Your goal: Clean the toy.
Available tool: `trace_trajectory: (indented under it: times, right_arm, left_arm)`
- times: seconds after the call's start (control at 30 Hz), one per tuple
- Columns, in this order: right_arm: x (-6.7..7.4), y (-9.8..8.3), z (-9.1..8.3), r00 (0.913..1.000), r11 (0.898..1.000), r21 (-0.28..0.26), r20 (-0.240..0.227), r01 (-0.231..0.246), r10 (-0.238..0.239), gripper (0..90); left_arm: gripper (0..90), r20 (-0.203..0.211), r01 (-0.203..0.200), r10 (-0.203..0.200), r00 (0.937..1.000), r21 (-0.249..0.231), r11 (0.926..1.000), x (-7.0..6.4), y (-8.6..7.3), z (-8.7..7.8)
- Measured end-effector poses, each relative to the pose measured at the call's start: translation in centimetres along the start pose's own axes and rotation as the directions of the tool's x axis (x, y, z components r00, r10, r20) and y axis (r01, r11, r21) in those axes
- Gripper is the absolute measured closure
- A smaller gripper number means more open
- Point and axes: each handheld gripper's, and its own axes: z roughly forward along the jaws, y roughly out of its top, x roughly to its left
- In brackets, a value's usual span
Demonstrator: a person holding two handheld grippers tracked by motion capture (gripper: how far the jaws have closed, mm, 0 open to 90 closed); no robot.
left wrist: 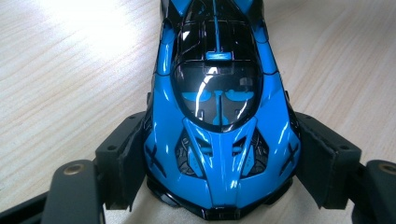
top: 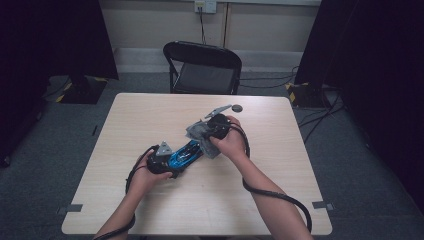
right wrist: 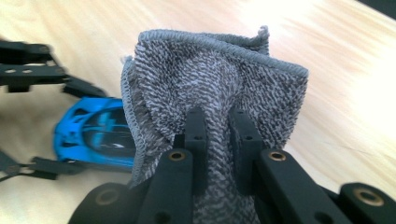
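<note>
- Blue toy car (left wrist: 219, 116) sits on the pale wood surface (top: 150, 125), nose toward the person, clamped at its sides by the left gripper (left wrist: 219, 172).
- Grey terry cloth (right wrist: 210, 93) pinched in a fold by the right gripper (right wrist: 217, 140), jaws nearly closed on it.
- In the high view the cloth (top: 200, 135) hangs at the car's (top: 184, 154) far end, right gripper (top: 216, 129) just above it.
- Small dark round disc (top: 236, 108) lies near the surface's far edge.
- Black folding chair (top: 202, 67) stands behind the surface.
</note>
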Motion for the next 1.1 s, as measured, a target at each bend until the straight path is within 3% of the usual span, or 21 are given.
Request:
trace_trajectory:
  times: [0.3,0.37,0.63,1.0,1.1]
  right_arm:
    - [3.5,0.1,2.0,0.9937,0.996,0.028,-0.072,0.088,-0.086,80.6]
    - [3.7,0.1,2.1,0.9926,0.995,0.029,-0.079,0.094,-0.091,80.6]
    - [5.9,0.0,2.9,0.9794,0.984,0.038,-0.113,0.173,-0.167,80.5]
    - [7.4,-0.5,4.5,0.9661,0.974,0.06,-0.157,0.217,-0.205,80.2]
    - [7.4,-0.6,4.7,0.9666,0.976,0.062,-0.167,0.207,-0.194,80.2]
  left_arm:
    - [25.5,-0.001,0.001,-0.001,1.0,-0.001,1.0,0.0,0.0,0.0]
    - [25.5,0.0,0.0,0.0,1.0,0.0,1.0,0.0,0.0,0.0]
    - [25.5,-0.004,-0.007,0.007,1.0,0.001,1.0,0.0,0.0,0.0]
    - [25.5,-0.001,0.004,-0.004,1.0,-0.005,1.0,0.0,0.0,0.0]
    - [25.5,-0.001,-0.001,0.001,1.0,-0.001,1.0,0.0,0.0,0.0]
